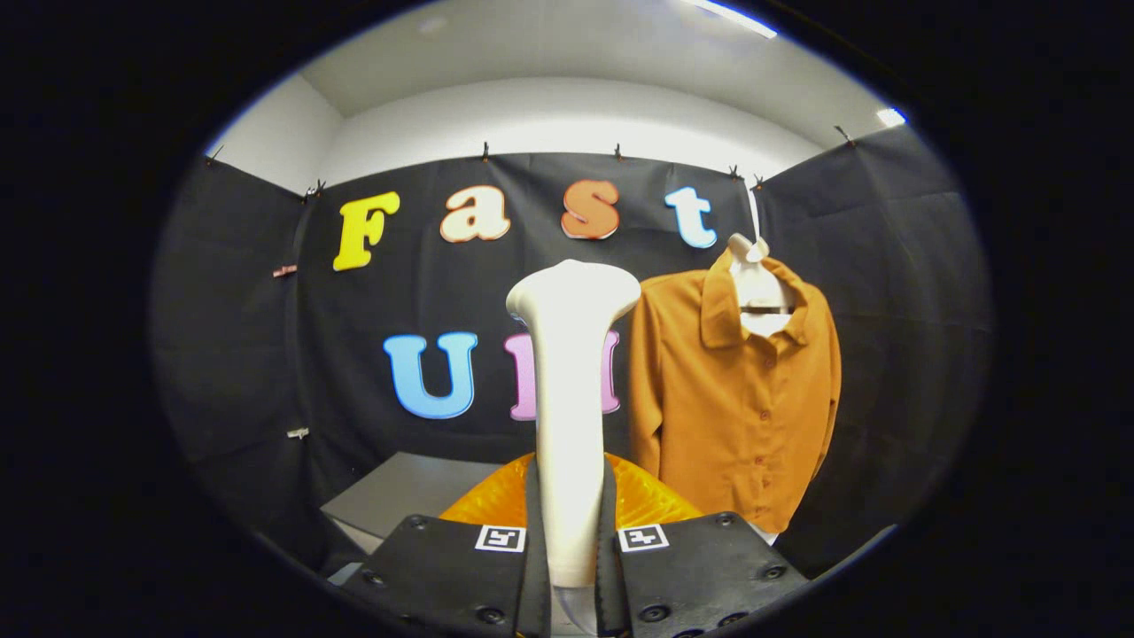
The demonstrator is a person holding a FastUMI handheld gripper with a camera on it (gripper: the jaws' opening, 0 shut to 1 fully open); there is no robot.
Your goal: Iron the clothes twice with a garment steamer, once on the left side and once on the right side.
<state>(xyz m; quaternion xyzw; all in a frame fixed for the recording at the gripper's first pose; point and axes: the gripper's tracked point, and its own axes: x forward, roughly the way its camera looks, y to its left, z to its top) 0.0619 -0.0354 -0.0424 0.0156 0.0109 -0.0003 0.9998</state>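
Steamer in hand, shirt not yet touched.

I had the gripper (569, 549) clamped on the steamer (570, 390) handle, both fingers pressing it, so its long axis stood upright and the wide head pointed up and away, ready to sweep. The orange shirt (731, 399) hung on a hanger (760, 283), far and to the right.

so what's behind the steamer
An orange ribbed thing and a grey table sit behind the steamer, which the hand-held gripper is shut on. The shirt hangs beyond. The orange thing's middle is covered.
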